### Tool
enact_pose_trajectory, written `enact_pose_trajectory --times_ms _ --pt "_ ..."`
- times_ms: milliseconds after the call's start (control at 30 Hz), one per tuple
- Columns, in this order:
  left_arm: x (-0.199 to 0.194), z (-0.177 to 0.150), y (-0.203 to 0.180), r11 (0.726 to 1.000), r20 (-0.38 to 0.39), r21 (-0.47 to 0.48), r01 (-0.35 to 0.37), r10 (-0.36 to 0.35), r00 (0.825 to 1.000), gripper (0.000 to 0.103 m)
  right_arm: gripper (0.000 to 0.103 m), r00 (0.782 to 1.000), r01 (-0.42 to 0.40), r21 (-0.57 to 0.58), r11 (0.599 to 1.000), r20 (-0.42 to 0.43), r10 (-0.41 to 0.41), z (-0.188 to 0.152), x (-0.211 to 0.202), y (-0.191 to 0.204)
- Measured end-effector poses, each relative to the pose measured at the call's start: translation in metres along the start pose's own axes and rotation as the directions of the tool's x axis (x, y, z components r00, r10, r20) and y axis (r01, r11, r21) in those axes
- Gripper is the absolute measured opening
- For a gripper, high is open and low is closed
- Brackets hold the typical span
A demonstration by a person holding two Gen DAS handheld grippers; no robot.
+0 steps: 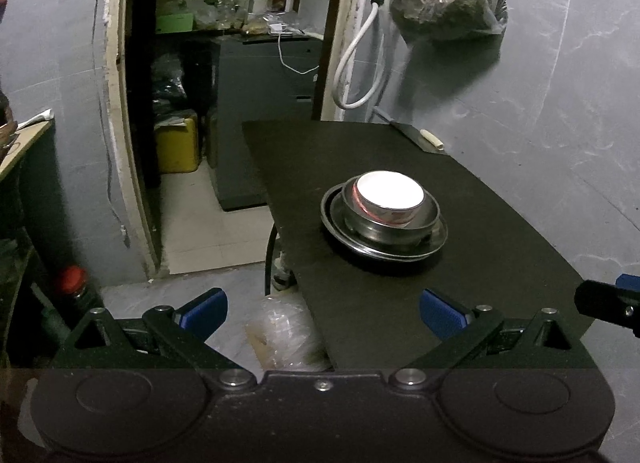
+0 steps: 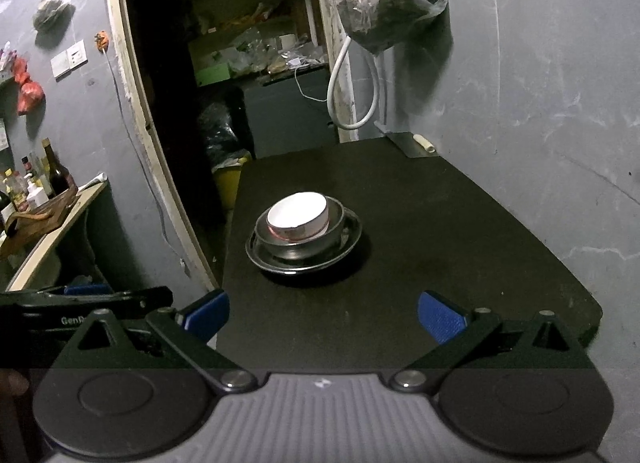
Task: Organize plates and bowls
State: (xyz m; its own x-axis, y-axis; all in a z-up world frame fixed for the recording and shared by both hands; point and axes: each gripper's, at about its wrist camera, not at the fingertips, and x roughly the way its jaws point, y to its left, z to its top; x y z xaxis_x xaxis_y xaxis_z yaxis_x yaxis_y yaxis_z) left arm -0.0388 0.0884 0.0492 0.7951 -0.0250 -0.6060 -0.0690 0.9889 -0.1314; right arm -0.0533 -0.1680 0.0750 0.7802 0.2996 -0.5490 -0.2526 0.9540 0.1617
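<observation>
On the black tabletop [image 1: 360,311], ahead of both grippers, sits one neat stack. A wide metal plate [image 1: 434,245] is at the bottom. A round metal bowl [image 1: 424,223] stands on it, and a small white bowl [image 1: 390,193] sits inside that one. The white bowl has a bit of red on its side.

The left gripper [image 1: 324,313] is spread wide and holds nothing. From it, the stack is ahead and a little to the right, well apart. The right gripper [image 2: 324,315] is also spread wide and empty. From it, the stack is ahead and a little to the left, also well apart. No other dishes show on the tabletop.

The stack looks done, so the job seems close to its end. If a gripper goes back to tidy it, it should go in slowly and low. It is best to take the plate by its thin edge. The metal is shiny and smooth, so it may slip in the blue pads [image 2: 442,317]. The white bowl has straight sides and sits a little off the middle. It could tip if the stack gets bumped.

The tabletop looks dull and a bit rough, so the plate likely stays put on it.
</observation>
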Motion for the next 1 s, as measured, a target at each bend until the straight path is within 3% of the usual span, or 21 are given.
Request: enact_pose_trajectory --times_ms 433,733,1000 --pt "-0.020 -0.009 -0.026 0.990 -0.024 0.024 -0.138 0.139 0.990 0.102 0.103 0.997 -0.081 0.004 0.997 -0.006 0.081 -0.011 -0.012 -0.034" --pt "-0.038 -0.024 -0.054 0.987 -0.027 0.022 -0.160 0.160 0.987 0.102 0.103 0.994 -0.107 -0.063 0.992 -0.044 0.104 -0.016 -0.026 -0.052" --pt "-0.042 -0.037 -0.064 0.982 -0.040 -0.041 -0.186 0.185 0.982 0.102 0.103 0.993 -0.108 -0.128 0.986 -0.051 0.102 -0.022 -0.046 -0.061"
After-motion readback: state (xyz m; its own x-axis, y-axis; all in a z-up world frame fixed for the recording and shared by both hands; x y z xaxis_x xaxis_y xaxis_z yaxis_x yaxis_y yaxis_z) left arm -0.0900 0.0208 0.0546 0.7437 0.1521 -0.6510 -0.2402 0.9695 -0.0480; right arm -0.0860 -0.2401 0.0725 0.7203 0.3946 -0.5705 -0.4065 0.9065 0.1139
